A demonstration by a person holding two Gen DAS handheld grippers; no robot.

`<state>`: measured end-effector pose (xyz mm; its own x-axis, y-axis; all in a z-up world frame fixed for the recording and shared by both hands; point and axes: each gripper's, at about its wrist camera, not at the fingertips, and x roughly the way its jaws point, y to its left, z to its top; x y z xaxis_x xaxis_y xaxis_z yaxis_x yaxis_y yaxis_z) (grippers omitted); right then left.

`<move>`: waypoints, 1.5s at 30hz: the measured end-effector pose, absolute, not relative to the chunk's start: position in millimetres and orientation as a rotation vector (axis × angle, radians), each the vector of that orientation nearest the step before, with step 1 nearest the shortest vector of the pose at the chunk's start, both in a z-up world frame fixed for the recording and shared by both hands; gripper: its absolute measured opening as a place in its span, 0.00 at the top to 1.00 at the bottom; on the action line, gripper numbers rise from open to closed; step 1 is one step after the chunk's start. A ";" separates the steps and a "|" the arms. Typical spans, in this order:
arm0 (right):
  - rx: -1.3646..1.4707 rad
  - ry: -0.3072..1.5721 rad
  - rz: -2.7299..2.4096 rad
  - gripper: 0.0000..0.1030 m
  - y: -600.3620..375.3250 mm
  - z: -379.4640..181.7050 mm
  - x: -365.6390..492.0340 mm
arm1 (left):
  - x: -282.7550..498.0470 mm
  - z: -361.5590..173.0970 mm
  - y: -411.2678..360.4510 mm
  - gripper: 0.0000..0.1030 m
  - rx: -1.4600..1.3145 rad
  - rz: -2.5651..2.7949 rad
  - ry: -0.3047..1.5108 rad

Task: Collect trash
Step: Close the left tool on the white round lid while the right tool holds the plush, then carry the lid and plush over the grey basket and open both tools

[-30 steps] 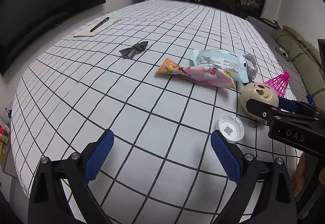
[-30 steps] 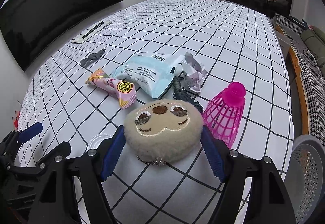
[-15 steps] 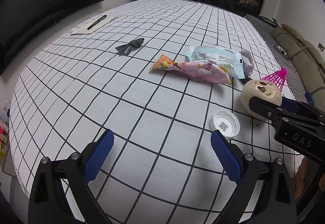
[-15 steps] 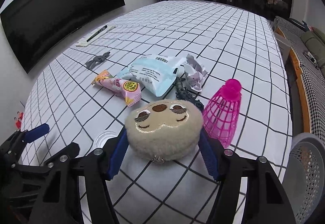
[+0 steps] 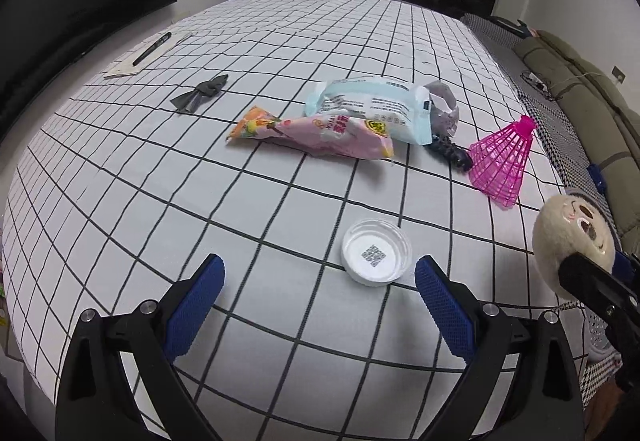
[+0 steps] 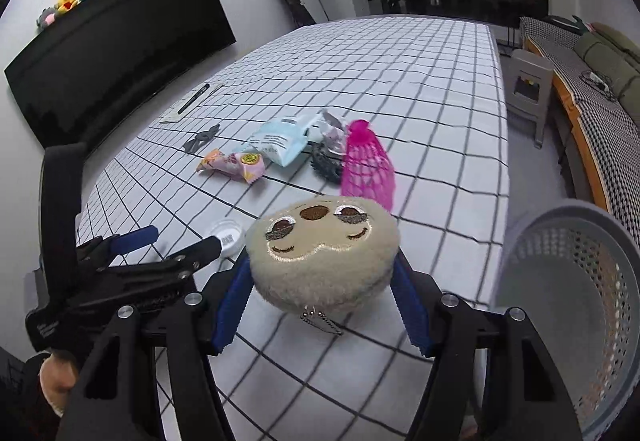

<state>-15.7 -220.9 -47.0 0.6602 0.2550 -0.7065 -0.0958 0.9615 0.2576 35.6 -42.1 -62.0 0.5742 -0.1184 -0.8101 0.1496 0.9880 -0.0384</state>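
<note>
Right tongs (image 6: 322, 305) clamp the plush sloth face (image 6: 322, 253) above the tabletop's (image 6: 440, 89) near edge, left of the grey basket (image 6: 576, 305); soft fur may slip out short of it; left tongs (image 5: 316, 305) wide, empty

Black right tool (image 6: 322, 305) with blue ridged pads (image 6: 410, 311), silver screws.

A matt, fuzzy beige plush toy (image 6: 322, 255) is seen at lower centre. The tablecloth (image 5: 168, 177) looks like matt woven cloth. Glossy crinkled film is shown by the pink snack wrapper (image 5: 320, 131) and pale blue packet (image 5: 372, 107). The shuttlecock (image 5: 502, 161) is glossy plastic mesh; the perforated basket (image 6: 576, 305) is matt grey plastic.
</note>
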 end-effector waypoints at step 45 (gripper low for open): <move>0.296 0.774 0.155 0.38 -255.8 -38.6 -69.2 | -10.6 -21.1 -84.0 0.62 0.084 -0.260 0.839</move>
